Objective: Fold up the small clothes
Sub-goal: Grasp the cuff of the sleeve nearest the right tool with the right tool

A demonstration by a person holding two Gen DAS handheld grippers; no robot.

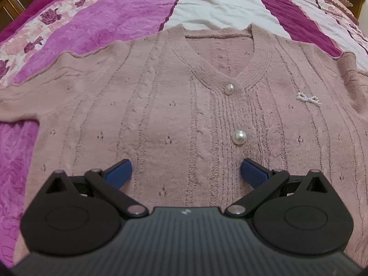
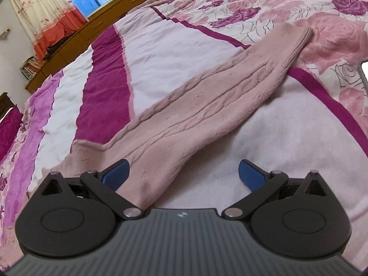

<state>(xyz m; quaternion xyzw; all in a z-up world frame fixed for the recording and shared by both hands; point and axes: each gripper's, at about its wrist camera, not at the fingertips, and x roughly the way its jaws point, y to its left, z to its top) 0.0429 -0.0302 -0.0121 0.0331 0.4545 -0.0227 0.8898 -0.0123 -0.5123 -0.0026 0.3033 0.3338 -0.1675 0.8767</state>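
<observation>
Currently the pink cardigan (image 1: 161, 105) lies flat, front up and buttoned, across the bedspread (image 1: 220, 2), nothing folded yet. Left gripper (image 1: 185, 172) hovers released over its front; right gripper (image 2: 183, 172), also released, sits over the outstretched sleeve (image 2: 207, 96). Likely next: pinch the sleeve, carry it inward over the body. No containers visible.

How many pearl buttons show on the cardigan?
2: one button at the bottom of the V-neck, another lower on the placket. The left tool may hide more below.
</observation>
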